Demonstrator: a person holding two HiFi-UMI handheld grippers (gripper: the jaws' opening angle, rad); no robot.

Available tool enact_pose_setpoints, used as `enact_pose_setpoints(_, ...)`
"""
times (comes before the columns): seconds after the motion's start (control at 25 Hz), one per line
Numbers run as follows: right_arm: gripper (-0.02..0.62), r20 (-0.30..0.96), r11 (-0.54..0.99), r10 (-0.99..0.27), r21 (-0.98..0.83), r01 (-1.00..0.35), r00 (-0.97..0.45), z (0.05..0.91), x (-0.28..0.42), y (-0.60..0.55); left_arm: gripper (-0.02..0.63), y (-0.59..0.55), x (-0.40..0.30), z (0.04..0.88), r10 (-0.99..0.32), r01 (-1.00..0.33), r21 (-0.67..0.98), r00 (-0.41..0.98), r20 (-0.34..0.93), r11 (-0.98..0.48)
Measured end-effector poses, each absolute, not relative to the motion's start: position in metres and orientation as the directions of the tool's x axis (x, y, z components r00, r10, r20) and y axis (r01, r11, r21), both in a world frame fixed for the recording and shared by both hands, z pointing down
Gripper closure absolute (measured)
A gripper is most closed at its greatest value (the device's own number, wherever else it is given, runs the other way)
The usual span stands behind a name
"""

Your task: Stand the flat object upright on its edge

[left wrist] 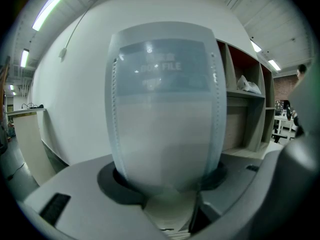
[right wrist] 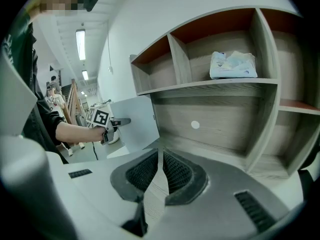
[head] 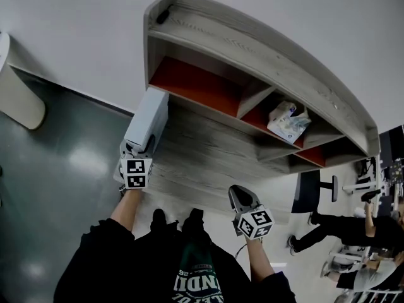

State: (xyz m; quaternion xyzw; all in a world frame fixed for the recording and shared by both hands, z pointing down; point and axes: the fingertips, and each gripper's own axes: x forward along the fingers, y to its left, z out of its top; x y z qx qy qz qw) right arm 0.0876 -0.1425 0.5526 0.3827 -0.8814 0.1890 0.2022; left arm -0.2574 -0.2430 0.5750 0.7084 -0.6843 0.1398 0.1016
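A pale grey-blue box file (head: 149,113) stands upright on its edge at the left end of the wooden desk (head: 208,163). My left gripper (head: 137,149) is shut on its near edge. In the left gripper view the file's spine (left wrist: 165,109) fills the space between the jaws. The right gripper view shows the file (right wrist: 134,120) with the left gripper (right wrist: 118,122) clamped on it. My right gripper (head: 240,197) hovers over the desk's front edge, shut and empty, with its fingertips (right wrist: 160,156) pressed together.
A wooden shelf unit (head: 252,49) with red-backed compartments sits along the back of the desk. A crumpled packet (head: 288,122) lies in one compartment. An office chair (head: 315,191) and people (head: 353,229) are on the floor to the right.
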Motion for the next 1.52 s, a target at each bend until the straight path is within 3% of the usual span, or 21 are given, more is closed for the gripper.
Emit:
enact_pose_setpoints(1.04,0.541,0.53,0.581,-0.622,-0.181,-0.793,-0.577,0.559,0.117,-0.145,0.334,-0.298,-0.253,0.574,-0.951,-0.998,-0.064,-0.007,0.308,-0.014)
enact_pose_setpoints(1.52,0.541,0.519,0.59,-0.616,-0.194,-0.784,-0.592,0.559,0.108,-0.14,0.302,-0.3,-0.252,0.577,-0.951,-0.998,-0.051,0.015,0.31,-0.032)
